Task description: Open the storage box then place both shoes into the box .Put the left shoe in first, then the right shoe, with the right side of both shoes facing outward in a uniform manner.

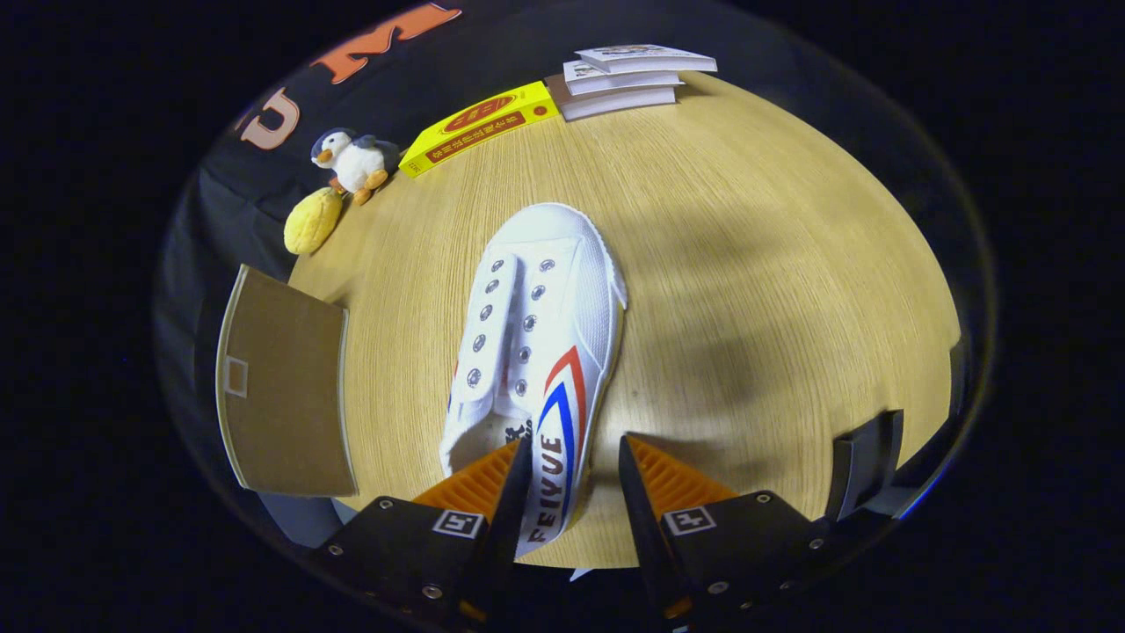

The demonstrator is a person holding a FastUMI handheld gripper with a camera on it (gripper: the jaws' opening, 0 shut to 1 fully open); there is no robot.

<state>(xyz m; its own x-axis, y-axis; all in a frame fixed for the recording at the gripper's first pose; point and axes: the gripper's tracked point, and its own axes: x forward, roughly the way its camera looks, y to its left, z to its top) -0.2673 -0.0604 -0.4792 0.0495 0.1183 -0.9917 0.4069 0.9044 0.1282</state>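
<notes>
White shoe (536,352) lying on the wooden bench (747,264), toe pointing away from the claw (576,457), heel end nearest it. Lace holes empty, tongue showing, red and blue stripes and dark lettering along the side wall turned toward the gap between the fingers.

Claw parted, straddling that side wall at the heel: one finger (492,483) set inside the shoe's opening, close against the wall or touching it, the other finger (655,483) outside the shoe and apart from it, with bare bench showing in between. Not clamped; no pressing from both sides to be seen.

Left of the shoe, a brown flat panel (281,387) with a pale edge and a small square mark, hanging past the bench edge; hard to tell whether a box flap or a lid. Beyond the shoe's toe and to its left, a yellow plush fruit (312,220) and a penguin plush toy (352,160), just beside each other at the bench edge. Beyond the toe, a yellow box (479,126) lying flat, and next to it a stack of books (628,79).
</notes>
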